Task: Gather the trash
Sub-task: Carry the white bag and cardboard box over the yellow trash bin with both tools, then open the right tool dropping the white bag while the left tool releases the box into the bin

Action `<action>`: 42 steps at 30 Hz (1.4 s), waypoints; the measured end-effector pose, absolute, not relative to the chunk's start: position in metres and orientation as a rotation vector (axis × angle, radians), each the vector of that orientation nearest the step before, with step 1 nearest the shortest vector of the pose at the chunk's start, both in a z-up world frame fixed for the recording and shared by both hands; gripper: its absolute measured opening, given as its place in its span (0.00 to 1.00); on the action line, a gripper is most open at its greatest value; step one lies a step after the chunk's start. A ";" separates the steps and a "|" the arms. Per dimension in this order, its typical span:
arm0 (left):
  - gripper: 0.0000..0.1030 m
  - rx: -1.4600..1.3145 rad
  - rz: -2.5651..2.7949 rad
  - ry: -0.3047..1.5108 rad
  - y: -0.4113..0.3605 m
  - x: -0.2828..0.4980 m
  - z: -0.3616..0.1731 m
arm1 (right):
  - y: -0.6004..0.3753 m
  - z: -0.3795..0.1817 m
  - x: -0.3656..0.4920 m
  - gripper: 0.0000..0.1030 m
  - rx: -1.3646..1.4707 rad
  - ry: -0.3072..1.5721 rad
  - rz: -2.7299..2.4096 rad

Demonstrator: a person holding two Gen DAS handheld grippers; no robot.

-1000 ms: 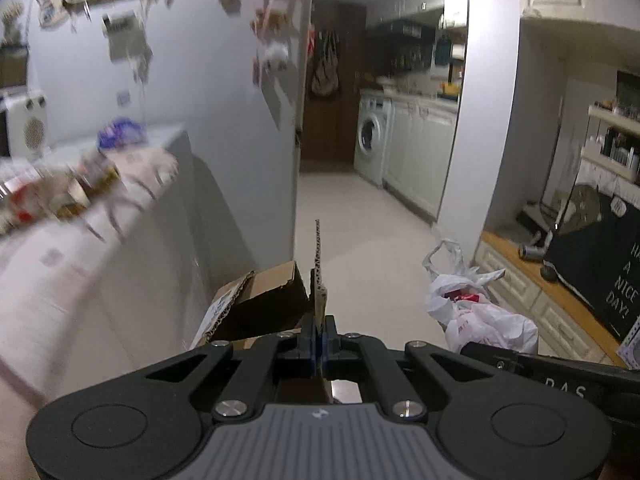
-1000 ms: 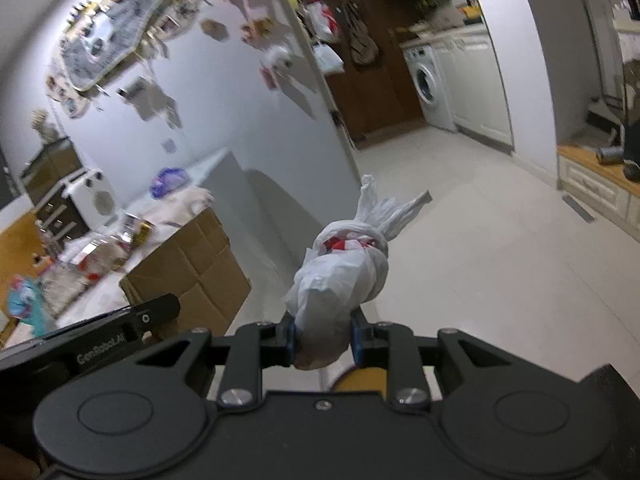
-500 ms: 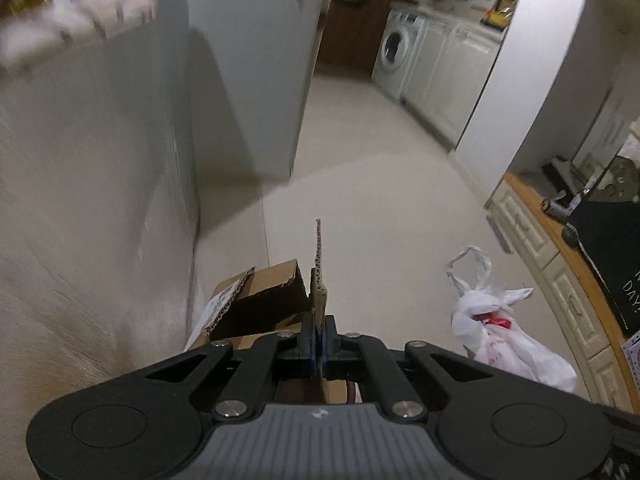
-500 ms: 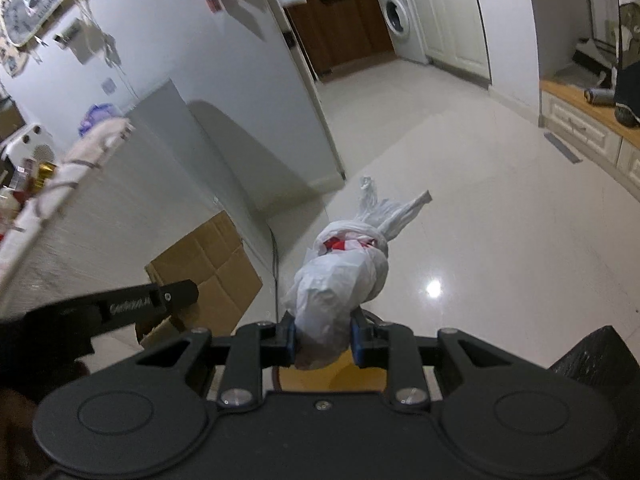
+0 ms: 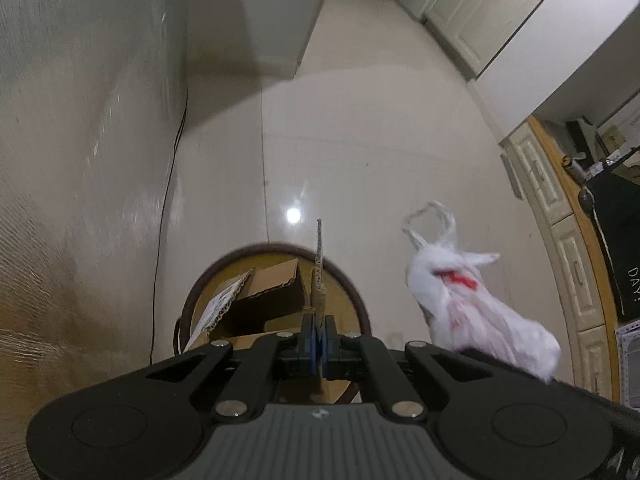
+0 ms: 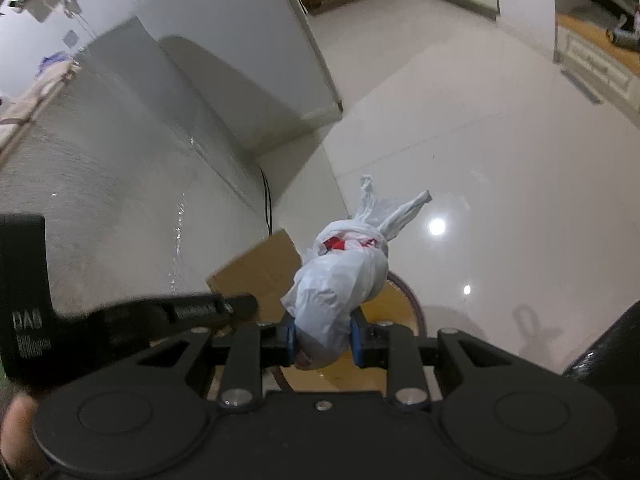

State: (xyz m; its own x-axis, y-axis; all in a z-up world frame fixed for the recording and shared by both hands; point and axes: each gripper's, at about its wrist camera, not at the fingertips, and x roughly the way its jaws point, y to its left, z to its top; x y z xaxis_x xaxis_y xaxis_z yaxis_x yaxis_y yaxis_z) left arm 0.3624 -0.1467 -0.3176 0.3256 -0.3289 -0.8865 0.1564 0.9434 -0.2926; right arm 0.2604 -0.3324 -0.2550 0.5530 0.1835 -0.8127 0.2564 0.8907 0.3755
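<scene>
Left gripper [image 5: 319,338]: blue pads pressed together on one flap of a cardboard box [image 5: 264,300], the flap edge standing up straight out of the pinch; the rest of the box hangs just ahead and to the left of the fingers, open flaps and a printed label showing. Directly beneath box and gripper sits a round wooden stool [image 5: 344,292] with a dark rim and a yellowish top; whether the box touches it cannot be told. Right gripper [image 6: 323,340]: jaws partly spread and clamped on the lower end of a knotted white plastic trash bag [image 6: 340,276], red print visible near the knot, the two tied handles pointing away from the gripper. In the left wrist view the same bag [image 5: 476,304] hangs to the right of the box, blurred. Beyond both grippers: glossy pale floor tiles [image 5: 360,152] with lamp reflections. To the left, a grey textured counter side [image 5: 80,160] with a thin black cable [image 5: 168,184] running down along it.
</scene>
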 end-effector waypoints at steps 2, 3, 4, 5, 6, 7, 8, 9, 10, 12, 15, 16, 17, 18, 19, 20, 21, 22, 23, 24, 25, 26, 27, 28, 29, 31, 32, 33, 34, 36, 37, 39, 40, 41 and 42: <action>0.02 -0.165 -0.302 1.226 -0.141 0.370 -0.328 | -0.327 -0.263 0.274 0.25 0.524 1.019 -0.057; 0.02 -0.165 -0.292 1.238 -0.138 0.373 -0.334 | -0.325 -0.268 0.281 0.25 0.545 1.035 -0.064; 0.02 -0.166 -0.283 1.249 -0.136 0.376 -0.338 | -0.323 -0.271 0.287 0.25 0.559 1.046 -0.073; 0.02 -0.169 -0.271 1.264 -0.131 0.379 -0.344 | -0.321 -0.275 0.294 0.25 0.573 1.055 -0.084; 0.02 -0.171 -0.258 1.277 -0.129 0.383 -0.349 | -0.320 -0.278 0.299 0.25 0.584 1.063 -0.095; 0.02 -0.175 -0.246 1.289 -0.125 0.384 -0.354 | -0.320 -0.281 0.304 0.25 0.594 1.071 -0.109; 0.02 -0.179 -0.233 1.304 -0.121 0.386 -0.359 | -0.319 -0.284 0.309 0.25 0.610 1.081 -0.125; 0.02 -0.184 -0.225 1.315 -0.119 0.388 -0.363 | -0.320 -0.289 0.312 0.25 0.629 1.089 -0.130; 0.02 -0.192 -0.217 1.326 -0.116 0.390 -0.368 | -0.318 -0.293 0.316 0.25 0.649 1.101 -0.132; 0.02 -0.203 -0.207 1.344 -0.113 0.394 -0.376 | -0.316 -0.303 0.322 0.25 0.679 1.132 -0.138; 0.03 -0.238 -0.202 1.353 -0.108 0.395 -0.381 | -0.308 -0.322 0.327 0.25 0.693 1.179 -0.156; 0.03 -0.246 -0.205 1.346 -0.107 0.396 -0.382 | -0.307 -0.327 0.327 0.25 0.693 1.193 -0.159; 0.03 -0.250 -0.209 1.337 -0.108 0.396 -0.381 | -0.306 -0.333 0.328 0.25 0.691 1.206 -0.161; 0.03 -0.246 -0.213 1.328 -0.109 0.396 -0.382 | -0.305 -0.340 0.327 0.25 0.690 1.216 -0.164; 0.03 -0.243 -0.220 1.320 -0.110 0.396 -0.382 | -0.307 -0.345 0.327 0.25 0.692 1.225 -0.169; 0.04 -0.241 -0.233 1.315 -0.112 0.395 -0.381 | -0.308 -0.349 0.328 0.25 0.694 1.234 -0.172; 0.04 -0.240 -0.244 1.312 -0.114 0.395 -0.381 | -0.309 -0.352 0.327 0.25 0.697 1.242 -0.174; 0.09 -0.240 -0.254 1.308 -0.114 0.393 -0.380 | -0.310 -0.354 0.327 0.25 0.700 1.246 -0.173; 0.13 -0.239 -0.267 1.308 -0.115 0.392 -0.380 | -0.310 -0.358 0.332 0.25 0.705 1.251 -0.173; 0.24 -0.233 -0.273 1.310 -0.117 0.392 -0.380 | -0.313 -0.362 0.331 0.25 0.716 1.255 -0.175; 0.30 -0.219 -0.270 1.314 -0.119 0.391 -0.380 | -0.315 -0.366 0.331 0.25 0.729 1.259 -0.178; 0.31 -0.201 -0.259 1.319 -0.120 0.391 -0.381 | -0.317 -0.371 0.332 0.26 0.743 1.263 -0.179; 0.32 -0.189 -0.250 1.324 -0.119 0.392 -0.382 | -0.320 -0.375 0.334 0.26 0.758 1.266 -0.180; 0.32 -0.188 -0.242 1.328 -0.118 0.393 -0.384 | -0.322 -0.380 0.338 0.26 0.766 1.270 -0.178; 0.32 -0.191 -0.235 1.332 -0.117 0.394 -0.386 | -0.322 -0.382 0.339 0.26 0.768 1.271 -0.175; 0.32 -0.191 -0.224 1.334 -0.115 0.395 -0.387 | -0.322 -0.385 0.341 0.26 0.751 1.271 -0.162; 0.33 -0.186 -0.221 1.334 -0.116 0.395 -0.387 | -0.322 -0.386 0.341 0.26 0.744 1.269 -0.150; 0.36 -0.179 -0.217 1.337 -0.116 0.395 -0.387 | -0.321 -0.387 0.341 0.27 0.743 1.268 -0.137; 0.38 -0.171 -0.212 1.341 -0.117 0.395 -0.387 | -0.322 -0.388 0.340 0.28 0.745 1.268 -0.124; 0.41 -0.155 -0.199 1.354 -0.117 0.395 -0.389 | -0.323 -0.389 0.340 0.33 0.740 1.265 -0.118; 0.42 -0.148 -0.191 1.362 -0.116 0.395 -0.390 | -0.324 -0.390 0.339 0.36 0.726 1.264 -0.123; 0.46 -0.136 -0.179 1.374 -0.115 0.395 -0.392 | -0.325 -0.387 0.339 0.49 0.709 1.260 -0.124; 0.50 -0.132 -0.173 1.380 -0.114 0.395 -0.393 | -0.326 -0.387 0.338 0.55 0.705 1.256 -0.125; 0.52 -0.129 -0.167 1.385 -0.114 0.395 -0.393 | -0.327 -0.388 0.337 0.59 0.701 1.253 -0.122; 0.56 -0.125 -0.164 1.390 -0.113 0.395 -0.394 | -0.328 -0.389 0.337 0.60 0.699 1.251 -0.120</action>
